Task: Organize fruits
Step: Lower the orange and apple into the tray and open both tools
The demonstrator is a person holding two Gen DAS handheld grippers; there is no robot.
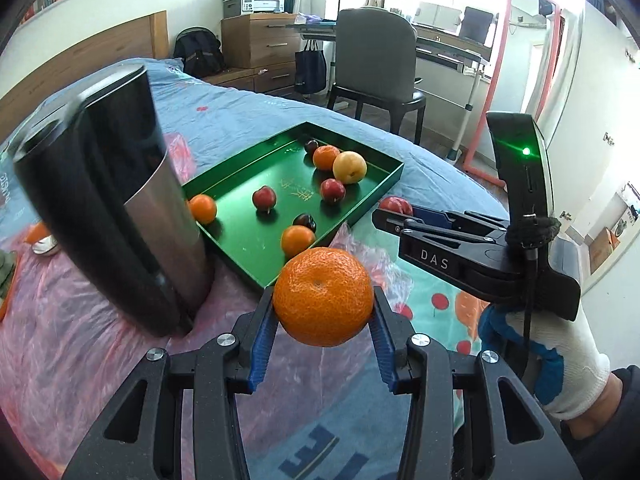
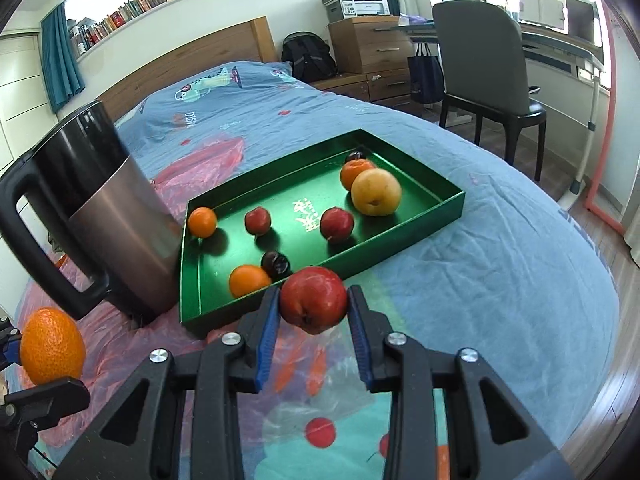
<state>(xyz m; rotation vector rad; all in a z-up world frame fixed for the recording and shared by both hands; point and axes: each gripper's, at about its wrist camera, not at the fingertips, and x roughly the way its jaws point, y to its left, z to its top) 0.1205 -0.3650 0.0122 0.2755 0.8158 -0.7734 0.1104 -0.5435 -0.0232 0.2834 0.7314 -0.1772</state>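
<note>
The left tool (image 1: 323, 314) is clenched on an orange (image 1: 323, 297), blue pads pressed against both its sides, and the fruit hangs clear above the pink plastic sheet (image 1: 80, 328) spread over the bed (image 1: 248, 116). Over on the other side, the right tool (image 2: 313, 312) grips a red apple (image 2: 313, 305) in just the same way, held just short of the near rim of the green tray (image 2: 424, 216). A gloved hand (image 1: 576, 364) carries that right tool, seen from the left camera with the apple at its tip.

Inside the tray sit three more oranges: one in the left corner (image 2: 202, 222), one by the near wall (image 2: 249, 281), one at the far end (image 2: 356, 172) touching a big yellow fruit (image 2: 376, 192). Two small red fruits (image 2: 258, 221) lie around the gold lettering in the middle. A dark plum (image 2: 276, 263) rests just beside the near orange, and another dark one sits at the far corner, partly hidden.

Just left of the tray stands a steel jug (image 2: 116, 216) with a black handle, upright on the plastic. Beyond the bed: a chair (image 2: 480, 64), a wooden drawer unit (image 2: 372, 44) with a printer (image 2: 356, 2) on top.
</note>
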